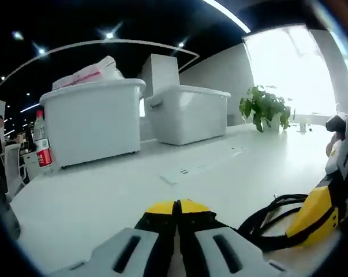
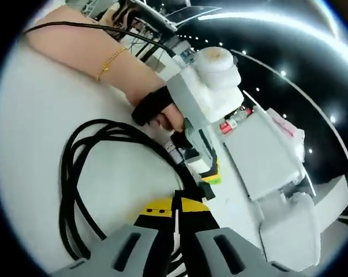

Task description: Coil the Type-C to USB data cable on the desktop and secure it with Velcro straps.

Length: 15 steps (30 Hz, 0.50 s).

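Resting low over desk (image 1: 104, 196), left gripper (image 1: 176, 209) fingers together beside coiled cable (image 2: 87, 173).

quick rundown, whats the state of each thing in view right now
left gripper: shut, nothing between its jaws
right gripper: shut on the black cable
black cable: coiled in loose loops on the desk, no strap on it that I can see
two white bins: upright on the desk, the nearer one filled above its rim
bottle: upright, red label

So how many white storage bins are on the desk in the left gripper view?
2. The larger bin stands left of centre with packets sticking out of its top; the smaller bin stands right of it, nearer the plant. Others may be hidden behind.
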### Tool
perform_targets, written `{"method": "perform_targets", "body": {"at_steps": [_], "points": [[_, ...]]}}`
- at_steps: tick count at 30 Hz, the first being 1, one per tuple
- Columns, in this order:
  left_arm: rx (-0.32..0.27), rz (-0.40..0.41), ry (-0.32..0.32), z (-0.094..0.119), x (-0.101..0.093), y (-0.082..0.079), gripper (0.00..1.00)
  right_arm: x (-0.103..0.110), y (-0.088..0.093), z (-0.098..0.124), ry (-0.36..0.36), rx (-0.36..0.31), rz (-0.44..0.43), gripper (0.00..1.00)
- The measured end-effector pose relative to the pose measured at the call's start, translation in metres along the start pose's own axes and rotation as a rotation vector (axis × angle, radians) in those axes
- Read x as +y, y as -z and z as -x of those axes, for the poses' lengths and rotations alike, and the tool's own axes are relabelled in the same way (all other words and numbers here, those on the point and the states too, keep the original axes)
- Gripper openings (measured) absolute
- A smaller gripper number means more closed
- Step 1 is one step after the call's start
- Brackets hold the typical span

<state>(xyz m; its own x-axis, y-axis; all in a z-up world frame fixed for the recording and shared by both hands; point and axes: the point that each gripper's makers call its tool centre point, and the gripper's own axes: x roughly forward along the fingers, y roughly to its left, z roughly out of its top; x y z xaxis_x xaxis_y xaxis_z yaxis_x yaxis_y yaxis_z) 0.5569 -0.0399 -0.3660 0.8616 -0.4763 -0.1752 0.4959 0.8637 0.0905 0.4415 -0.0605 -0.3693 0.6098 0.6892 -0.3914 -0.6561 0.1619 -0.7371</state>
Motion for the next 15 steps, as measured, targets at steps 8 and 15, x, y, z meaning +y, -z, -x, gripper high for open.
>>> {"method": "perform_targets", "body": {"at_steps": [8, 15], "points": [[0.027, 0.020, 0.019, 0.002, -0.004, 0.006, 0.02, -0.031, -0.002, -0.004, 0.002, -0.111, -0.268, 0.01], [0.041, 0.042, 0.032, 0.004, -0.008, 0.008, 0.02, -0.046, 0.008, -0.030, -0.043, -0.102, -0.380, 0.01]]}}
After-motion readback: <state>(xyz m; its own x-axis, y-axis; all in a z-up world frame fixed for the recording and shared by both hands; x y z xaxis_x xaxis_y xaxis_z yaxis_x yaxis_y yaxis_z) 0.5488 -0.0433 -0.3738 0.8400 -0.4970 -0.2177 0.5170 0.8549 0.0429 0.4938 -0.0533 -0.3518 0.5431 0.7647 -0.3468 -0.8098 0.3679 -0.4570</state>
